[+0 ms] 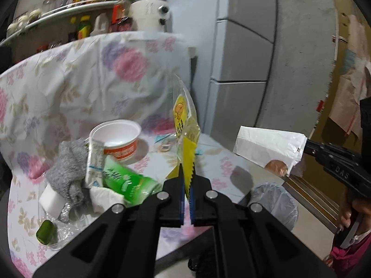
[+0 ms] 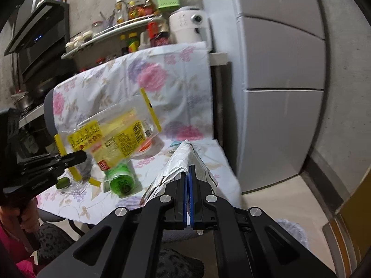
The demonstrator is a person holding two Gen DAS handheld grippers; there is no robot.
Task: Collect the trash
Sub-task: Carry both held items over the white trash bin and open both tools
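Note:
My left gripper (image 1: 187, 180) is shut on a yellow and clear plastic snack wrapper (image 1: 184, 125) and holds it up above the floral table. The wrapper also shows in the right wrist view (image 2: 111, 136), with the left gripper (image 2: 78, 156) at its left edge. My right gripper (image 2: 188, 173) is shut on a white paper bag (image 2: 183, 164), held over the table's right edge. The bag also shows in the left wrist view (image 1: 269, 146). On the table lie a white and orange cup (image 1: 118, 136), a green packet (image 1: 123, 178), a grey cloth (image 1: 67, 164) and a green bottle cap (image 1: 45, 231).
The table has a floral cloth (image 1: 69, 88) that rises up behind it. A bin lined with clear plastic (image 1: 276, 199) stands on the floor right of the table. A grey fridge (image 1: 243, 46) is at the back right. Shelves with bottles (image 1: 69, 18) are behind the table.

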